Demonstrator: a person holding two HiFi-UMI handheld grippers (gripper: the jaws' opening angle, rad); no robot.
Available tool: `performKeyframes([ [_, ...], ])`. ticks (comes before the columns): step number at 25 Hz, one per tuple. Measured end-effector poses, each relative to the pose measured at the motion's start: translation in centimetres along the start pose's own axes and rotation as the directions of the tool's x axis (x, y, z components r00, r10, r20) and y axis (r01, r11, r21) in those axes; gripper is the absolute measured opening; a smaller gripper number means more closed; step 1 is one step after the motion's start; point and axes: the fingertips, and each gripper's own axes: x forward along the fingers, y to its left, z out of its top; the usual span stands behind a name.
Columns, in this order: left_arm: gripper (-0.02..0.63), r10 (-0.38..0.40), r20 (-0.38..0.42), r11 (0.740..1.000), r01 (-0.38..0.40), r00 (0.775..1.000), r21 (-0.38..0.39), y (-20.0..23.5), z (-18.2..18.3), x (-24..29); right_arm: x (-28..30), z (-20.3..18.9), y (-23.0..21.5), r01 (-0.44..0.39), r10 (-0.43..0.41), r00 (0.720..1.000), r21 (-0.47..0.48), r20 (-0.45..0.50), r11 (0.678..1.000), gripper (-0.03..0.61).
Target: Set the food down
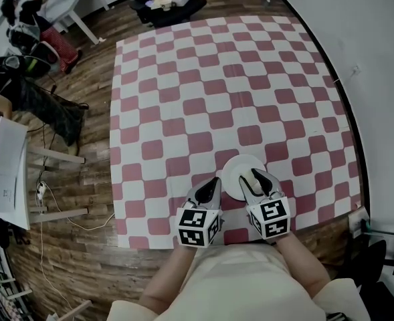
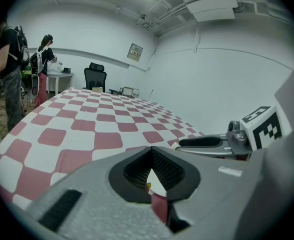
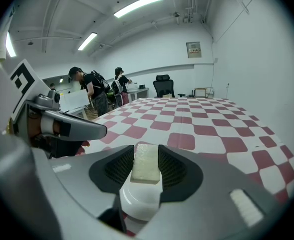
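Between the 2 jaws of the right hand-held gripper there's a pale food block, pinched just above the white plate, probably to lower it there. The left hand-held gripper sits closed beside it, nothing visibly held. No clue what the food is, and the jaws hide most of the plate.

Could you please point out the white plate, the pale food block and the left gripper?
white plate (image 1: 236,168): head view, bare surface at its upper left.
pale food block (image 3: 146,169): right gripper view, its top face.
left gripper (image 1: 215,181): head view, between its fingertips.
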Motion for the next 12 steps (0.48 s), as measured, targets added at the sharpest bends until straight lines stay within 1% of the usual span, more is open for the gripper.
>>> performKeyframes([
  [12, 0.006, -0.013, -0.011, 1.000, 0.013, 1.000, -0.010, 0.2, -0.2, 1.1, 1.3, -1.1, -0.2, -0.002, 0.002, 0.999, 0.001, -0.034, 1.000, 0.159],
])
